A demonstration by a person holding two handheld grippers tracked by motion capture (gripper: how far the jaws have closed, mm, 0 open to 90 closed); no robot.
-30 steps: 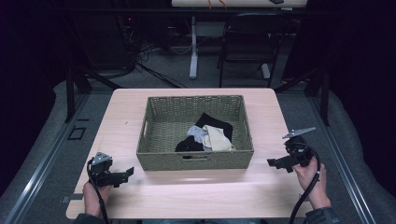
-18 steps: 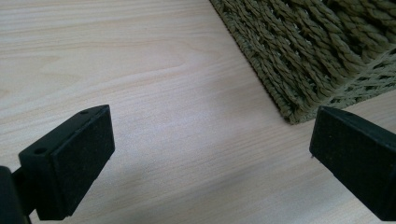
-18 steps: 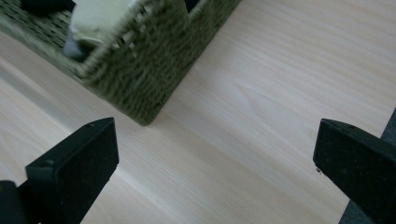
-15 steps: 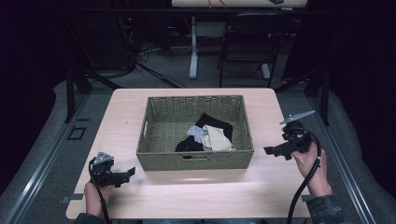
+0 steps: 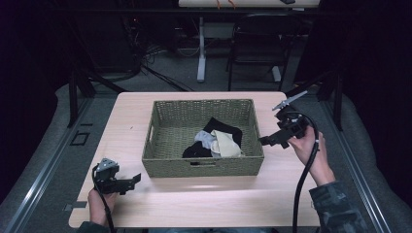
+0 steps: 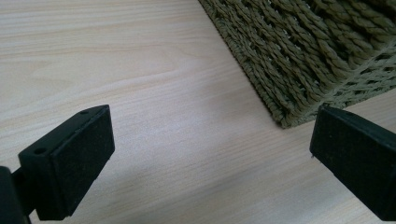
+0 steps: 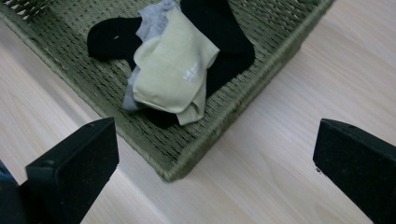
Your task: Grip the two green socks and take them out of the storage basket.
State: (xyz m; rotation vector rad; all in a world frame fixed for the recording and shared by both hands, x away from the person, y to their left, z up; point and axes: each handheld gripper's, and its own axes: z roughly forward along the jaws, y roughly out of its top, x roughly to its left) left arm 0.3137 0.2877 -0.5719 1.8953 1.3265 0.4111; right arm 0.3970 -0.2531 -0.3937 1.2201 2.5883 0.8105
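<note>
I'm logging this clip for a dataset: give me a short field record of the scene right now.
surface: wooden table
container: woven basket, mid-table
contents: cream sock, grey sock and black socks, piled together
left gripper: open, empty, low over the table near the basket's front left corner
right gripper: open, empty, raised beside the basket's right rim

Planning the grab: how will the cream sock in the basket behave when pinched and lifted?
The cream sock is folded soft cloth, so it will probably flop and unfold. It looks light. It lies on the black sock and grey sock, so a deep pinch may drag those along.
</note>
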